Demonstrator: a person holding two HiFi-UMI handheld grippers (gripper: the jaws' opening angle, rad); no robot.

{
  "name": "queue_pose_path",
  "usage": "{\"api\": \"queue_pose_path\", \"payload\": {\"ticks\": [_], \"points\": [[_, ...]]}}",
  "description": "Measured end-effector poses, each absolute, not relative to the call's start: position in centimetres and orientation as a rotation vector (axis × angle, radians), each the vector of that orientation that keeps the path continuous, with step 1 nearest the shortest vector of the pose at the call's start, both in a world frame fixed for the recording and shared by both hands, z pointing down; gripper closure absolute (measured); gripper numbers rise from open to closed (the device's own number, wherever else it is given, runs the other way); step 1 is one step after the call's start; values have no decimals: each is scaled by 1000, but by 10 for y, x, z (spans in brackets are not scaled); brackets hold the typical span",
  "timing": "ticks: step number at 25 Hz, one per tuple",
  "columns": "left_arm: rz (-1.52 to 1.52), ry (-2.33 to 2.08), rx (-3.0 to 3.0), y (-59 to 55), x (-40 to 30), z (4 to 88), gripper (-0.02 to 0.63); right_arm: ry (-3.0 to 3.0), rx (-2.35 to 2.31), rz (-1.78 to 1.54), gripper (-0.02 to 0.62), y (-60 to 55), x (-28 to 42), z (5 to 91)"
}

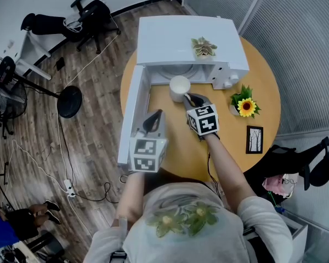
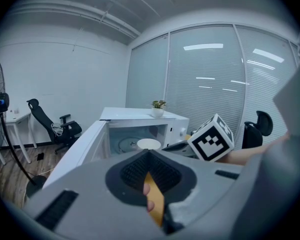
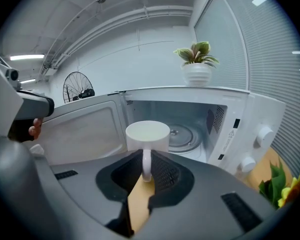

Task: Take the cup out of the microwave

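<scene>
pinching the handle of the cup (image 3: 147, 134), the right gripper (image 3: 144, 173); microwave (image 3: 250, 115) just behind

We're seeing bright, even overhead light, shadows falling soft. A ceiling strip (image 3: 25, 57) is glaring at middle left; reflections are streaking the blinds (image 2: 205, 46) upper right. Both gripper views are bulging, corners going black, foreground blurring.
</scene>
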State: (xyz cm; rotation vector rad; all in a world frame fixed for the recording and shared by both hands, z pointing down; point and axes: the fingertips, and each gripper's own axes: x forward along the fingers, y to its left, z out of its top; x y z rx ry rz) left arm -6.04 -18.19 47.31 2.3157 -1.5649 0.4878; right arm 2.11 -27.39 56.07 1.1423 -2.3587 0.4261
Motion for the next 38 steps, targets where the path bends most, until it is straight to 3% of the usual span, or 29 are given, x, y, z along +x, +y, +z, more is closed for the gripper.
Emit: {"api": "queue_pose_path", "payload": {"ticks": [38], "points": [[558, -1547, 2304, -170, -50, 495, 603, -2456, 1144, 392, 534, -186, 54, 515]]}}
